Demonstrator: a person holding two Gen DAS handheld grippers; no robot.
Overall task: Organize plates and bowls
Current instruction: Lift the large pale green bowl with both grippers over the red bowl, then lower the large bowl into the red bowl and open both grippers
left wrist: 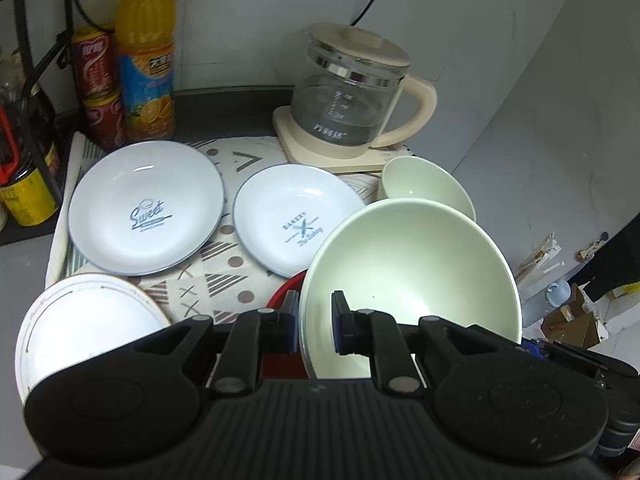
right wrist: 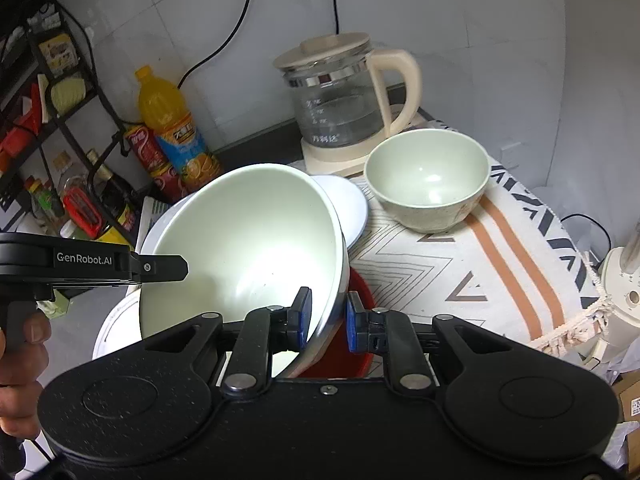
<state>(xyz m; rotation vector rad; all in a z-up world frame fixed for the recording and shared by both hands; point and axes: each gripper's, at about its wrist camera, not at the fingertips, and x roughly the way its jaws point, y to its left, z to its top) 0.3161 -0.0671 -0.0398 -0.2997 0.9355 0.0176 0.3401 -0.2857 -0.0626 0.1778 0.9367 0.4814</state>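
At nine o'clock on the patterned cloth-covered tabletop (left wrist: 224, 280) sits the white round plate with a thin brown rim line (left wrist: 86, 326), and above it at ten o'clock the pale blue plate printed "Sweet" (left wrist: 146, 208). Beside that, near the centre, lies the smaller pale blue plate printed "Bakery" (left wrist: 294, 220). None of them touch.

Your left claw (left wrist: 316, 322) is clamped on the near rim of the large pale green ceramic bowl (left wrist: 412, 272), one pad outside the wall and one inside. Your right claw (right wrist: 328, 318) pinches the same bowl's rim on the opposite side. The bowl hangs tilted between them at five o'clock, above a red dish (right wrist: 360, 340) that shows only partly beneath it.

At two o'clock rests the small pale green bowl (right wrist: 428, 184), upright, just in front of the glass kettle with a cream handle (right wrist: 340, 100).

Judging by its glaze and size, the big bowl will be stiff, fairly heavy, slick and chip-prone. The rim is the only place to pinch, so keep both grips even and set it down gently.
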